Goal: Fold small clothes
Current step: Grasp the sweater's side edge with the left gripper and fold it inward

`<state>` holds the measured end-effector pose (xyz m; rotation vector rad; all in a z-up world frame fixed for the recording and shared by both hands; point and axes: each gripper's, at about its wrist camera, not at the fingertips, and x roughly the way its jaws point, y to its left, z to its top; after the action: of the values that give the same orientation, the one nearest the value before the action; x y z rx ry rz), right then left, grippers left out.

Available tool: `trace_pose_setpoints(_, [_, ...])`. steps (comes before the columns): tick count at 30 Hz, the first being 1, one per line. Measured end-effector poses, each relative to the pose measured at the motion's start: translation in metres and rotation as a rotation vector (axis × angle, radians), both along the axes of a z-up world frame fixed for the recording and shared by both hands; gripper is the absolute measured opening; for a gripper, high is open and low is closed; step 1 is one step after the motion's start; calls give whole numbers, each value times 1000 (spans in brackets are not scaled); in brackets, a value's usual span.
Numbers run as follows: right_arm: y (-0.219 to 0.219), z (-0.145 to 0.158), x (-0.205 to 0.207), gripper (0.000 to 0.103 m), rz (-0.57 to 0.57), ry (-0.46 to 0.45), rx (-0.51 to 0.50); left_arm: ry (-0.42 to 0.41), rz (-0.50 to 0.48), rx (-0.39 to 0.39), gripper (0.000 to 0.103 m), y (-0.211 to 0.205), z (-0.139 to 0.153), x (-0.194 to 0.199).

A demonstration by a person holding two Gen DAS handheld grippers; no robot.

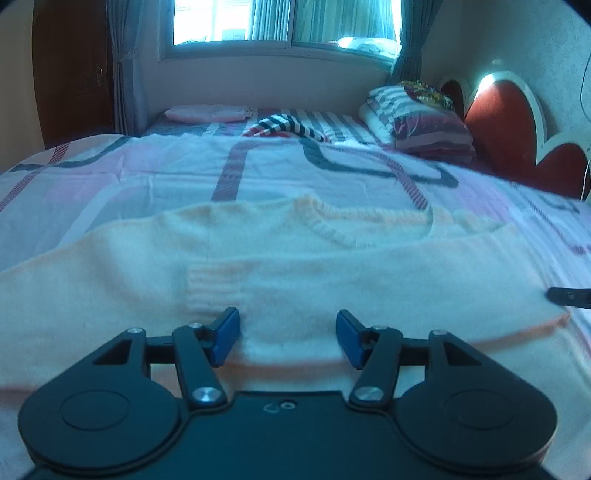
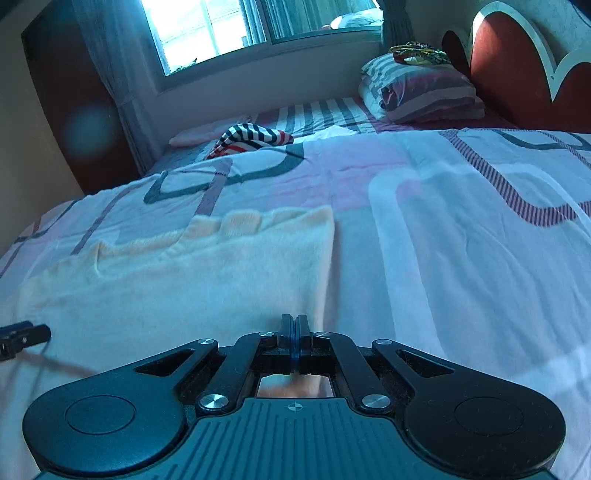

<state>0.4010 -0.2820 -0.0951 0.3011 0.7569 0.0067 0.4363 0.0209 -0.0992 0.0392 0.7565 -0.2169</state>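
**Two grippers at the near edge of a cream sweater on the bed**

The left gripper [image 1: 288,338] hangs low over the cream sweater [image 1: 295,266], its blue-padded fingers [image 1: 225,336] spread apart with nothing clamped between them; sweater fabric lies in the gap below. The right gripper [image 2: 294,332] has its jaws pressed fully together at the sweater's near right edge; whether any fabric is pinched in them cannot be told.

The sweater lies flat on the patterned bedspread [image 1: 258,166], neckline away from the cameras and a ribbed cuff [image 1: 214,288] folded onto its front just ahead of the left gripper. In the right wrist view the sweater [image 2: 184,280] fills the left half and the bedspread [image 2: 461,240] the right.

Further back lie a striped garment [image 1: 291,127], a pink folded cloth [image 1: 207,112], stacked pillows [image 1: 417,118] against a red headboard [image 1: 498,114], and a curtained window [image 1: 284,22].
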Motion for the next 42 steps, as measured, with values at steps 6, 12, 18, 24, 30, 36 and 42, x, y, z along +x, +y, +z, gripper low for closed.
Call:
trace_pose_setpoints(6, [13,12,-17,0,-19,-21,0,-12,-27,45,64,-7,6,-2])
trace_pose_setpoints(12, [20,23,-23,0,-40,-7,-22,-13,13,6,65,8,10,-10])
trace_pose_setpoints(18, [24,25,-34,0,-80,26,11,13,225,-82,64,96,17,-36])
trace_pose_setpoints(24, [48,34,-39,43,-77,-6,27,14,545,-177,60,228,16,-83])
trace_pose_setpoints(30, [88,40,-26,43,-22,-23,40,-52,793,-477,49,325,14,-113])
trace_pose_setpoints(36, [117,43,-16,43,-10,-19,49,-100,898,-687,36,363,0,-114])
trace_pose_setpoints(42, [126,47,-12,43,3,-18,37,-246,925,-699,2,377,13,-113])
